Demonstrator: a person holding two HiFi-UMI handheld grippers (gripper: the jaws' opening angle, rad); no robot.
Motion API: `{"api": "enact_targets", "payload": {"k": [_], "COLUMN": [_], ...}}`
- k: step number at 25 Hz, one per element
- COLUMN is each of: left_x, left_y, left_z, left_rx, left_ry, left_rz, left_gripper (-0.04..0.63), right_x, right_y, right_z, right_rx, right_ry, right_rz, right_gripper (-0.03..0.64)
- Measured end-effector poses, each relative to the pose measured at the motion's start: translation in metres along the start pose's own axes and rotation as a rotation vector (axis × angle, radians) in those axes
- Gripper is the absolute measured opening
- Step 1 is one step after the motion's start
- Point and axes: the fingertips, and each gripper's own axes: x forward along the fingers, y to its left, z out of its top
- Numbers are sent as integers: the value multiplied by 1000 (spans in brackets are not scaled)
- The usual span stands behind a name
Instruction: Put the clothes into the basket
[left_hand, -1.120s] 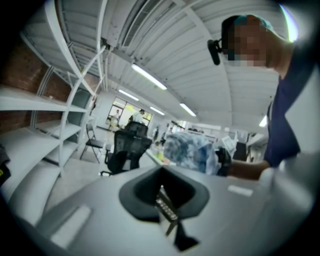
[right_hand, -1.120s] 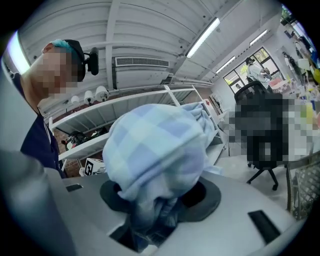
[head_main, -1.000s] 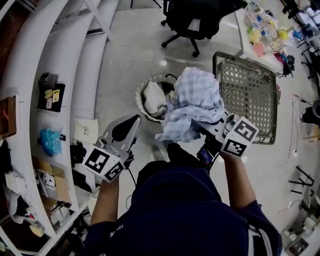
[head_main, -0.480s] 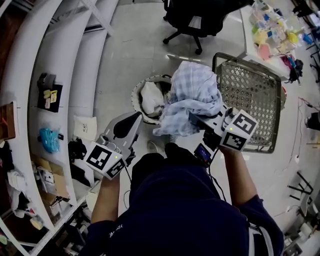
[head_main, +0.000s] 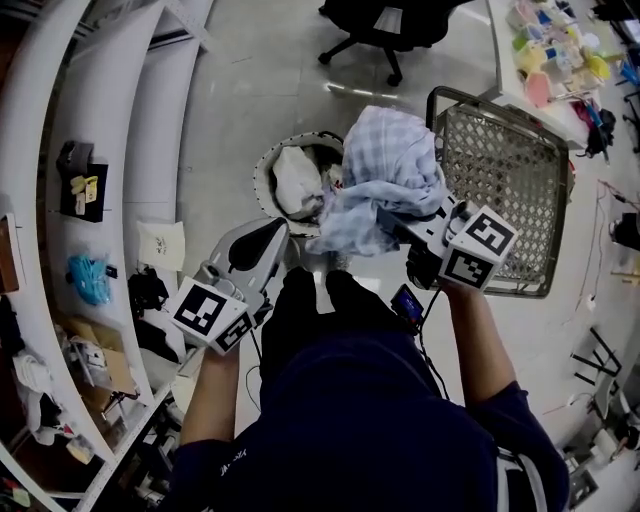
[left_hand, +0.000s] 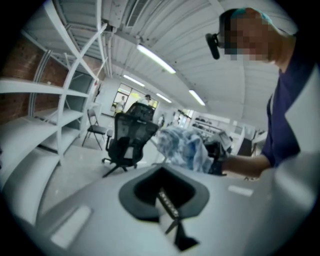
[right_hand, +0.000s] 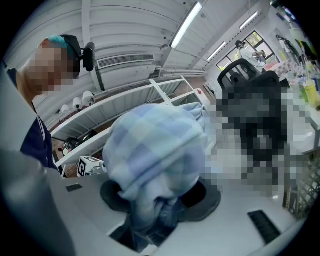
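Note:
A blue-and-white checked cloth (head_main: 388, 170) is bunched up in my right gripper (head_main: 395, 222), which is shut on its lower end. In the head view it hangs above the floor, between a round basket (head_main: 262, 185) and a wire basket (head_main: 500, 170). The right gripper view shows the cloth (right_hand: 150, 150) filling the middle, its end pinched in the right gripper (right_hand: 150, 225). My left gripper (head_main: 262, 240) is lower left, apart from the cloth and holding nothing. In its own view the left gripper (left_hand: 167, 205) shows only a thin slit, with the cloth (left_hand: 182, 145) beyond.
The round basket holds a white garment (head_main: 295, 180). A black office chair (head_main: 385, 20) stands behind the baskets. White shelving (head_main: 100, 150) with small items runs along the left. A table with colourful items (head_main: 560, 50) is at the far right. My legs are just below the grippers.
Both grippers have moved forward, up the picture, toward the baskets. The checked cloth travelled with the right gripper and now sits closer to the wire basket's edge.

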Motion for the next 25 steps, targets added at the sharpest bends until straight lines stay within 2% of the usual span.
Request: {"api": "enact_targets", "payload": {"k": [11, 18, 25], "left_x": [19, 20, 44], "left_y": [62, 95, 131], "left_z": [-54, -84, -127], "left_rx": [-66, -122, -175], "left_ry": [107, 168, 225], "left_rz": [-23, -15, -17], "left_gripper": [5, 5, 5], "right_x": [64, 98, 130], "right_y": [-63, -111, -156], "right_z": [-74, -146, -219], "right_rx": [98, 136, 103], "right_ry": [116, 249, 410], "right_rz": [-82, -134, -179], "right_gripper": [192, 192, 192]}}
